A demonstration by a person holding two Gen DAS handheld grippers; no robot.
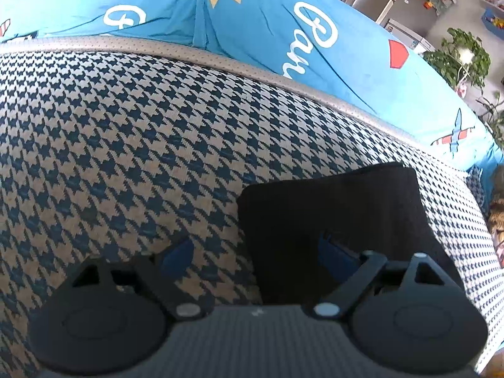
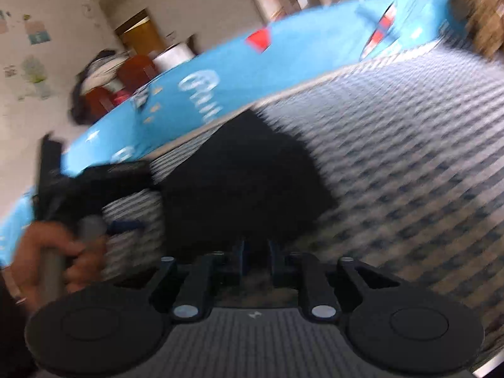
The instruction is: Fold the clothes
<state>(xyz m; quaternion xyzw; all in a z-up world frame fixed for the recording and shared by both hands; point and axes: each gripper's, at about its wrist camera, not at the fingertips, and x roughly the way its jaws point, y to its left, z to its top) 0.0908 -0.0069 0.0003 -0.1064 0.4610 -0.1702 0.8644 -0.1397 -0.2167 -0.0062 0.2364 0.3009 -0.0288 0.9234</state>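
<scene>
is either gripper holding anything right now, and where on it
Left gripper is open, straddling the near-left edge of the folded black garment, not clamped. Right gripper is nearly shut; blur hides any hold.

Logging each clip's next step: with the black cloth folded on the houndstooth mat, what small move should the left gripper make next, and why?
Probably close the left gripper on the near edge of the black cloth. Its fingers are spread wide, one over the cloth, one over the houndstooth mat, gripping nothing. The right gripper is blurred, nearly closed.
</scene>
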